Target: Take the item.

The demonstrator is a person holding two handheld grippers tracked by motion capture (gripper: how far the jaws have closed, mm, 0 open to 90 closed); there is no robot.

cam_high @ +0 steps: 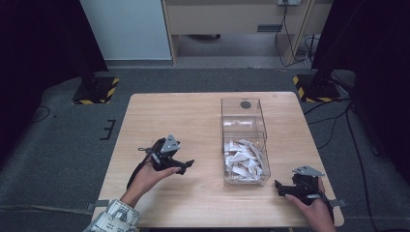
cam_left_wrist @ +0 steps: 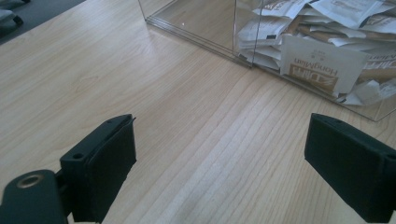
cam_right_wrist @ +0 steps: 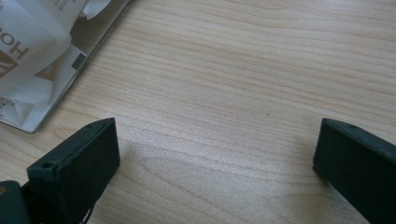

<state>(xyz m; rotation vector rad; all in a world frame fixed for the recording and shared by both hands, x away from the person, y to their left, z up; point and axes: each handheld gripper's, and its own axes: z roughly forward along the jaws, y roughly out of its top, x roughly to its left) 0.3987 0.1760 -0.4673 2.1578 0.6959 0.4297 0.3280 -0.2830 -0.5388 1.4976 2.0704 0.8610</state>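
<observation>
The clear box (cam_high: 244,145) of paper packets (cam_high: 243,162) lies between both wide-open, empty grippers — right gripper (cam_high: 283,189) nearer than left gripper (cam_high: 186,166).

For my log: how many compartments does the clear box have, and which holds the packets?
2. The clear box has a far compartment, bare, and a near compartment piled with white packets.

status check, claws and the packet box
Left claw open, empty, left of clear box. Right claw open, empty. Packets in box's near compartment. Nothing between.
</observation>
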